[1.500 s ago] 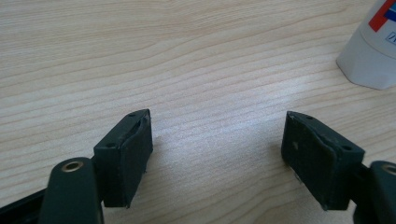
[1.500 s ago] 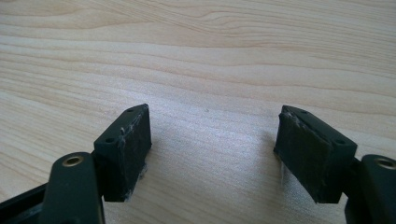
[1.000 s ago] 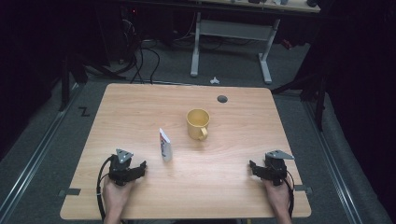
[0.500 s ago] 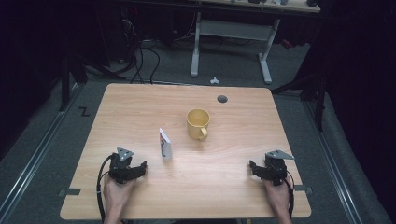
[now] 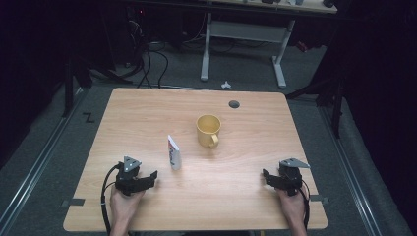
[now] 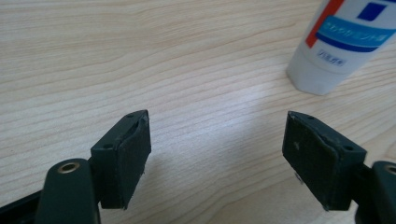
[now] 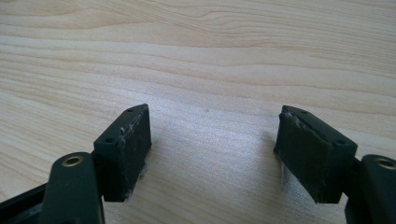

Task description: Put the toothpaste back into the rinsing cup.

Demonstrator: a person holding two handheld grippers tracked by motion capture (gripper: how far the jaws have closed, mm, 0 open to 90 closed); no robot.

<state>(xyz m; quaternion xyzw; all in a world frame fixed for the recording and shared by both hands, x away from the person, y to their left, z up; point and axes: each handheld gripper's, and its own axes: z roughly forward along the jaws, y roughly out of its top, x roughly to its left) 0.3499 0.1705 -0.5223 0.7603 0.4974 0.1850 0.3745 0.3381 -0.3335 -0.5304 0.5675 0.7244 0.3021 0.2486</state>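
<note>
A white tube [image 5: 173, 153] with red and blue print stands on its cap near the middle of the wooden table [image 5: 147, 118]; its lower end [image 6: 341, 42] appears at the top right of the left gripper view. A yellow mug [image 5: 208, 130] stands behind and right of it, handle toward the front. My left gripper [image 5: 150, 178] rests open on the table near the front left, a short way in front and left of the tube, nothing between its jaws [image 6: 217, 156]. At the front right, my right gripper [image 5: 268, 178] rests open over bare wood [image 7: 212, 149].
A dark round cable hole [image 5: 234, 104] sits near the table's far edge. Beyond the table stand the legs of another desk [image 5: 243, 37], with cables [image 5: 147, 59] on the grey floor. Dark space surrounds both sides.
</note>
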